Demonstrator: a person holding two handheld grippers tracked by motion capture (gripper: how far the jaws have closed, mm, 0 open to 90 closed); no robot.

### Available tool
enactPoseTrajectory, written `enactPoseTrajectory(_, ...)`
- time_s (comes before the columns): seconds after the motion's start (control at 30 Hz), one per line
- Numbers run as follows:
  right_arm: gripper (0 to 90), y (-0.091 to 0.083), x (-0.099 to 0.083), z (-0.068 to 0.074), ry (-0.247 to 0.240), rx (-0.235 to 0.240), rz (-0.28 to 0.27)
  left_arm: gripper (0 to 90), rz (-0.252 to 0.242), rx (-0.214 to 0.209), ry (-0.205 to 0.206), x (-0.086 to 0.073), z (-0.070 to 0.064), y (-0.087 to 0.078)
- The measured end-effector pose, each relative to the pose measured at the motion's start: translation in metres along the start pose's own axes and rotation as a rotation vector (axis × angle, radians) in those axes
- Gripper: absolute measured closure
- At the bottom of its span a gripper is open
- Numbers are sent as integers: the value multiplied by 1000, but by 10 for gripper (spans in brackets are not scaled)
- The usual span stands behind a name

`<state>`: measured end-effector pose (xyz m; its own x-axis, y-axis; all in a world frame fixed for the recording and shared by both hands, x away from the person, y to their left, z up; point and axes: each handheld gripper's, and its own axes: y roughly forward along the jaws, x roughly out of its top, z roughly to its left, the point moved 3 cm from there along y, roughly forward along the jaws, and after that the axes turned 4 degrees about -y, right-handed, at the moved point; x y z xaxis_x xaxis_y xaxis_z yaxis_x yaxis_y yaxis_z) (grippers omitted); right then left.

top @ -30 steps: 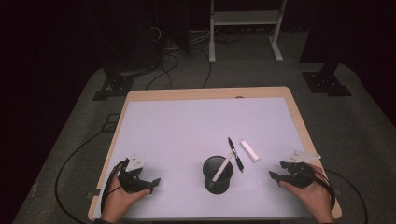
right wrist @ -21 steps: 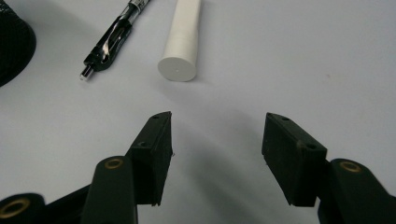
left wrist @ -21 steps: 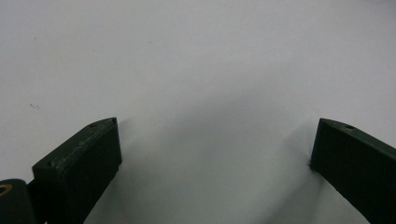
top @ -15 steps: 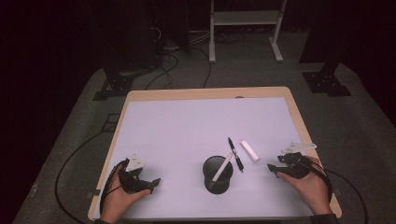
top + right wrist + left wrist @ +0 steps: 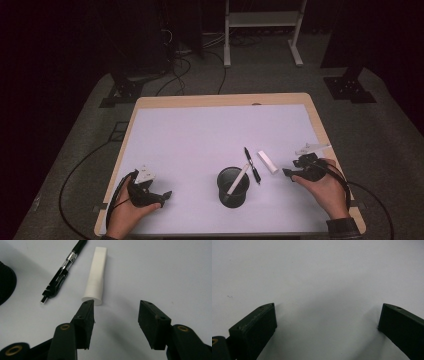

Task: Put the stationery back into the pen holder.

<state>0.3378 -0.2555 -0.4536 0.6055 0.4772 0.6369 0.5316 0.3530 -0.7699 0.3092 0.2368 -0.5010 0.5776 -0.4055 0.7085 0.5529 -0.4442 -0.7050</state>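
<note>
The white cap point(image 5: 96, 275) lies flat on the white table top point(image 5: 200, 140), to the right of the black mesh cup point(image 5: 233, 184) and just past the tip of the right gripper point(image 5: 115, 311), whose jaws stand apart with nothing between them; the cap's wider end sits just ahead of one jaw tip, and whether they touch cannot be told. Between the cap and the cup lies a black pen point(image 5: 63, 270), roughly parallel to the cap and close beside it without touching. A white pen point(image 5: 236, 181) leans inside the cup, its upper end over the rim. Well to the left of the cup, the left gripper point(image 5: 325, 315) rests near the table's front edge, jaws wide apart over bare surface.
</note>
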Motion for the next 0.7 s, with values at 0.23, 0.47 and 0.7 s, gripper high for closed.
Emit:
enactPoseTrajectory(0.23,475,3,13,0,-8,5,16,9,0,0,0,0,0,0)
enactPoseTrajectory(0.47,484,8,23,0,-3,10,31,9,0,0,-1,0,0,0)
enactPoseTrajectory(0.7,492,12,32,-1,9,22,38,9,0,-1,-2,0,0,0)
